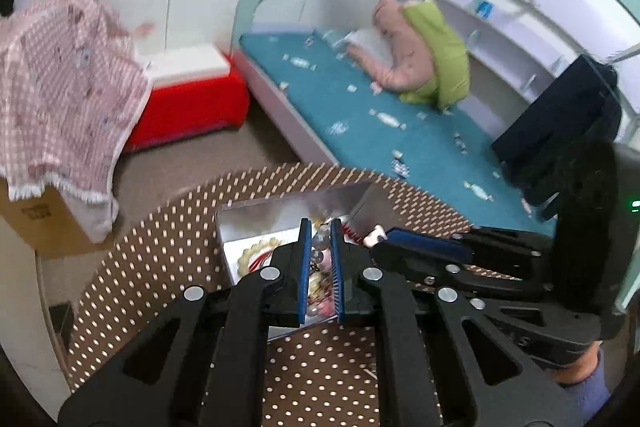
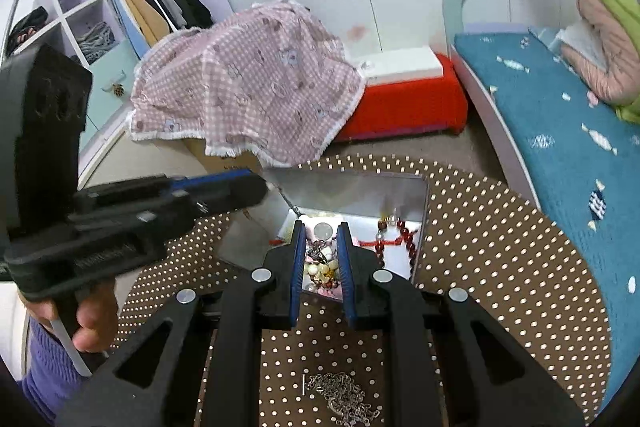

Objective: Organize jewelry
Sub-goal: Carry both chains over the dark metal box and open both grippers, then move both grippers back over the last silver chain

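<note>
- Fingers of my left claw [image 1: 320, 227] stand a narrow gap apart over the open tin [image 1: 256, 223]; beads show between the blue pads, but I cannot tell whether the pads grip any of them.
- My right claw [image 2: 320, 229] hangs a little wider, with nothing between its fingers, above the same tin's near end.
- Inside the tin lie pale pearls [image 2: 320, 269], a coin-like disc [image 2: 323, 230] and a red bead string [image 2: 404, 239] along its right wall.
- A silver chain [image 2: 344, 397] lies heaped on the table just under my right claw, outside the tin.
- The tin sits on a round brown table with white dots [image 2: 500, 267].
- Beyond the table: a pink checked cloth [image 2: 248, 79] over a cardboard box, a red chest [image 2: 404, 107], and a bed with a blue cover [image 2: 560, 131].
</note>
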`<move>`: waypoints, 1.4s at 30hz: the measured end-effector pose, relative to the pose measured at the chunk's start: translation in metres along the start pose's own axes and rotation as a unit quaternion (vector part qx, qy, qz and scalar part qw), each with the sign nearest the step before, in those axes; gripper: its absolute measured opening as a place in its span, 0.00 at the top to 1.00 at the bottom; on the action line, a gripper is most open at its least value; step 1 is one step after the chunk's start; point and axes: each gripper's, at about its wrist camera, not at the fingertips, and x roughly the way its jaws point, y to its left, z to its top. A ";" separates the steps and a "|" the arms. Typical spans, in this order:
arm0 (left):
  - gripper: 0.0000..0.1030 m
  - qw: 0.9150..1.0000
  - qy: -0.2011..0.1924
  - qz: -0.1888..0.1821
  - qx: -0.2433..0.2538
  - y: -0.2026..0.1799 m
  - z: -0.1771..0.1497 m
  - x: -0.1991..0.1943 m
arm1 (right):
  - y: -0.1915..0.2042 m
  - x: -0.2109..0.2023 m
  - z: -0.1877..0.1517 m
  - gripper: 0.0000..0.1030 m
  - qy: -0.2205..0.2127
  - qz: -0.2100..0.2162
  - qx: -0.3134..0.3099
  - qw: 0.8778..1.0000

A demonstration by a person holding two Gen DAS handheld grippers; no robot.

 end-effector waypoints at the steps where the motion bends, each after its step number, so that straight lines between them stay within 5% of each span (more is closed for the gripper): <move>1: 0.90 1.000 0.006 0.005 -0.003 0.002 -0.003 0.006 | -0.001 0.004 -0.001 0.86 0.005 0.000 0.002 1.000; 6: 0.87 1.000 0.021 0.017 0.005 0.004 -0.012 0.019 | -0.005 0.010 -0.005 0.86 0.013 -0.002 0.007 1.000; 8: 0.66 1.000 0.017 0.021 0.006 0.004 -0.014 0.018 | -0.005 0.011 -0.004 0.86 0.014 -0.002 0.009 1.000; 13: 0.61 1.000 0.010 0.023 0.004 0.002 -0.019 0.012 | -0.001 0.006 -0.004 0.83 0.007 0.004 0.010 1.000; 23: 0.37 0.998 -0.054 0.033 0.007 -0.010 -0.032 -0.044 | 0.003 -0.047 -0.017 0.71 -0.036 -0.006 -0.010 0.999; 31: 0.37 0.992 -0.091 0.059 0.062 -0.047 -0.076 -0.071 | -0.006 -0.077 -0.072 0.60 -0.037 -0.051 -0.027 0.998; 42: 0.37 0.996 -0.019 0.010 0.090 -0.078 -0.123 -0.014 | -0.035 -0.074 -0.121 0.57 -0.011 -0.036 0.027 0.999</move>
